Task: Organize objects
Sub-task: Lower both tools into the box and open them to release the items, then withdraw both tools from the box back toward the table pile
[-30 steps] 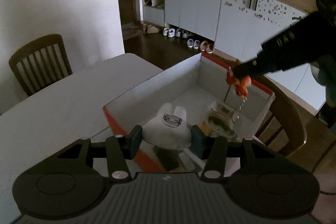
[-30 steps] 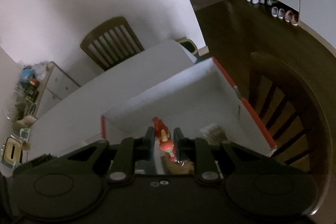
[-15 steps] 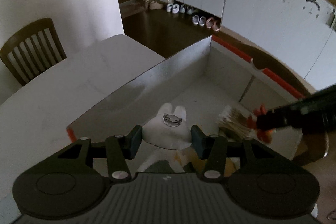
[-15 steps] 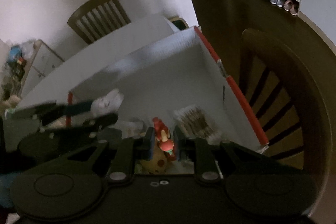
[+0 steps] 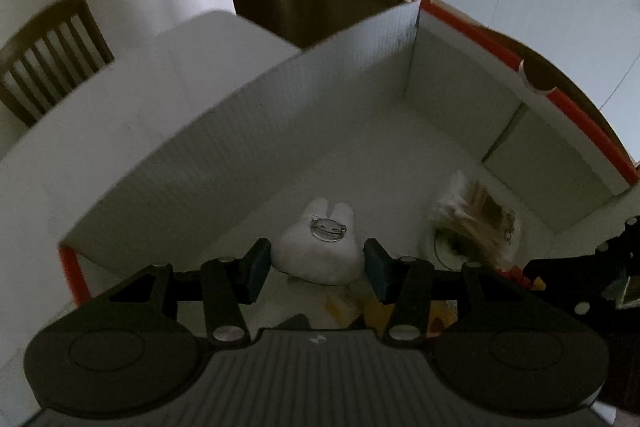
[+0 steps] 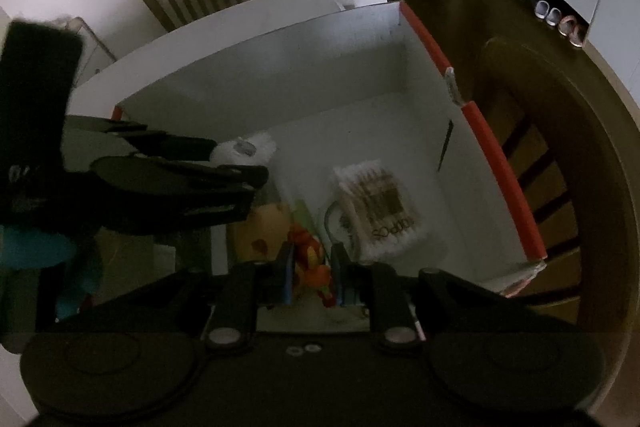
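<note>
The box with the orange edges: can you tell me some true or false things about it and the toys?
1. The left gripper holds a white bunny toy. True.
2. The right gripper is empty. False: it is shut on a small red and orange toy.
3. A pack of cotton swabs lies inside the box. True.
4. The box has a lid on it. False: it is open at the top, and you can see its white floor.
5. The bunny toy is lying on the table outside the box. False: it is held over the inside of the box.
</note>
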Available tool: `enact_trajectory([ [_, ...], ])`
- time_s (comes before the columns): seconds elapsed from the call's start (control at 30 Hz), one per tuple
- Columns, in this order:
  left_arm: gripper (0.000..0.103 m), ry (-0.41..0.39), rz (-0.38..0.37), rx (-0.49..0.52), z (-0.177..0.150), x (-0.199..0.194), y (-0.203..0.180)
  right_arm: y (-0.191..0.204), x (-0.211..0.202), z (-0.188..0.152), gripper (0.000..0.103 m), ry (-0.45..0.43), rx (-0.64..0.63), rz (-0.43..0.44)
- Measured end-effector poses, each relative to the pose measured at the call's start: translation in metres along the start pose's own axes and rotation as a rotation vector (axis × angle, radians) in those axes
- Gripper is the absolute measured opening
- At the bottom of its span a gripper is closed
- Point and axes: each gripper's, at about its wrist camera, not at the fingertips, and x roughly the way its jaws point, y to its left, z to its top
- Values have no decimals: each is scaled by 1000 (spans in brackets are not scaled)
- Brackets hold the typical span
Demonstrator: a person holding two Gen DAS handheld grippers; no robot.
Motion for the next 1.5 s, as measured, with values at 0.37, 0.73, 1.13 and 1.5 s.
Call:
enact_trajectory([
  [0.37, 52, 72, 7, 25, -2, 12, -1, -3, 2, 0, 18, 12, -32, -3],
  [0.73, 69, 18, -9, -16, -10, -7, 1, -5, -5, -2, 19, -8, -63, 18],
  [1.13, 69, -121, -61, -60, -26, -59, 10, 3, -26, 0, 23, -54, -117, 52],
  [1.5, 69, -246, -80, -123, -60, -120, 16, 7, -47, -7, 24, -98, -143, 80],
])
